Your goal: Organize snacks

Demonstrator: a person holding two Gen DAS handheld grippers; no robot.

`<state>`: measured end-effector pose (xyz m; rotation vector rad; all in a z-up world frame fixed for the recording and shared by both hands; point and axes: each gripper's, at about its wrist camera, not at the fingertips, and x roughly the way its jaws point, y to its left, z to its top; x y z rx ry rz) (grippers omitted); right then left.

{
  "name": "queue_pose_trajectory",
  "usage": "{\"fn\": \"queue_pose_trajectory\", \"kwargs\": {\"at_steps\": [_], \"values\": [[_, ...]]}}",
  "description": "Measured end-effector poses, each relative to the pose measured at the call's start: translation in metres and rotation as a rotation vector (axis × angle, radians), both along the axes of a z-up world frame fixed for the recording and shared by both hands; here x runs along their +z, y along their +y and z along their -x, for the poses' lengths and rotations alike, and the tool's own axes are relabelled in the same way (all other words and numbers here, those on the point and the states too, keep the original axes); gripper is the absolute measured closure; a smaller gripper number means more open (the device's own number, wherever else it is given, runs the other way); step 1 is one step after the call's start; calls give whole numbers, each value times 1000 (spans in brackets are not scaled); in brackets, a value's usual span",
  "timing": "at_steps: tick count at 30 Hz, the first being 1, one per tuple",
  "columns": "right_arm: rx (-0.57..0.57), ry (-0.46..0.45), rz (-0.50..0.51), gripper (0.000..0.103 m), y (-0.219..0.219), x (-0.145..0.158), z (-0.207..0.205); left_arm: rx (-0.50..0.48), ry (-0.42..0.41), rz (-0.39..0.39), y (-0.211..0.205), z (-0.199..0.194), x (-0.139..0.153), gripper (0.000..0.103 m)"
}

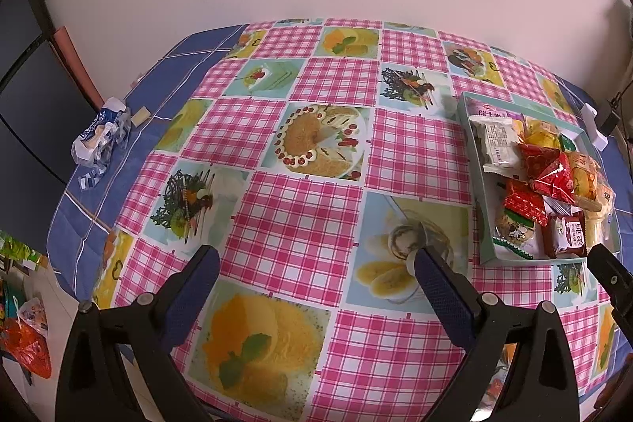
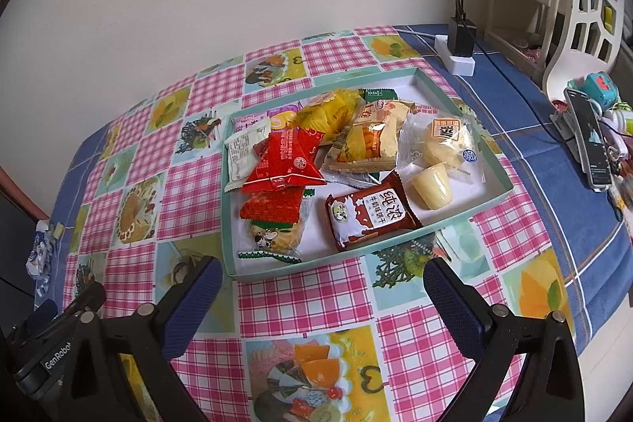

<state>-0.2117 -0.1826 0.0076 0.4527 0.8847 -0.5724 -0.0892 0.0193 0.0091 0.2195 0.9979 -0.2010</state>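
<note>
Right now both grippers hang above the tablecloth with nothing between their fingers. The left gripper [image 1: 316, 263] is spread wide over the pink checked cloth [image 1: 292, 220], and the right gripper [image 2: 322, 277] is likewise released, its fingers just short of the near wall of the pale green tray [image 2: 467, 214]. Inside the tray the snacks lie heaped: a red triangular packet [image 2: 287, 161] on top, a brown milk-biscuit packet [image 2: 370, 214] at the near side, a yellow jelly cup [image 2: 431, 184] tipped beside it, and a clear-wrapped cake [image 2: 441, 143] towards the right. A crumpled blue-and-white wrapper [image 1: 101, 135] lies well apart on the table's left edge. A phone on a stand [image 2: 589, 135] sits at the right.
</note>
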Motion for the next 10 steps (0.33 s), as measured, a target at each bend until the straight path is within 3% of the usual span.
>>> {"fn": "queue_pose_trajectory", "kwargs": {"at_steps": [10], "values": [[1,0,0,0,-1,0,0,-4,-9,4,0,0,0,4]]}}
